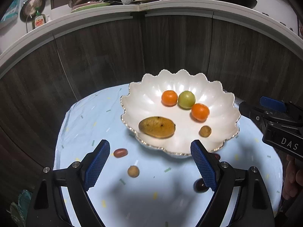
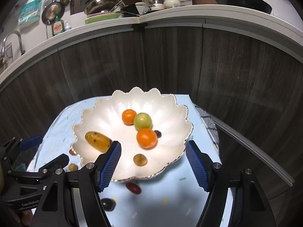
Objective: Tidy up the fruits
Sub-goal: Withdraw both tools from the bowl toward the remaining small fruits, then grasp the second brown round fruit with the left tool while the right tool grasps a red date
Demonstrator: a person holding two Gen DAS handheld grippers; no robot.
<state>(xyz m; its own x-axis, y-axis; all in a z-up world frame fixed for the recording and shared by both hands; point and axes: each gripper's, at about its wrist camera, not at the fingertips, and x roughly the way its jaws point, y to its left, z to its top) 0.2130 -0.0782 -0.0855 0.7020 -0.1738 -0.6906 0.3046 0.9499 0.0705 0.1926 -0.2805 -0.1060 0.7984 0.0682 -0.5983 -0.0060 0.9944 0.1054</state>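
- The big white bowl [image 1: 132, 102] sits on the blue cloth [image 1: 85, 117]. Inside are two oranges, a green fruit [image 1: 186, 99], a yellow mango [image 1: 157, 127] and a small brown fruit.
- Four little fruits are not in yet: a red one [image 1: 120, 152] at 9 o'clock from the bowl, a brown one [image 1: 133, 171] and two dark ones at 6 o'clock.
- These are round, so I think a bump could roll one off the table.
- A low finger could knock the bowl's rim.
- The left gripper [image 1: 149, 166] tips down, wide apart, holding nothing.
- The right gripper [image 2: 153, 166] tips down too, apart and empty.
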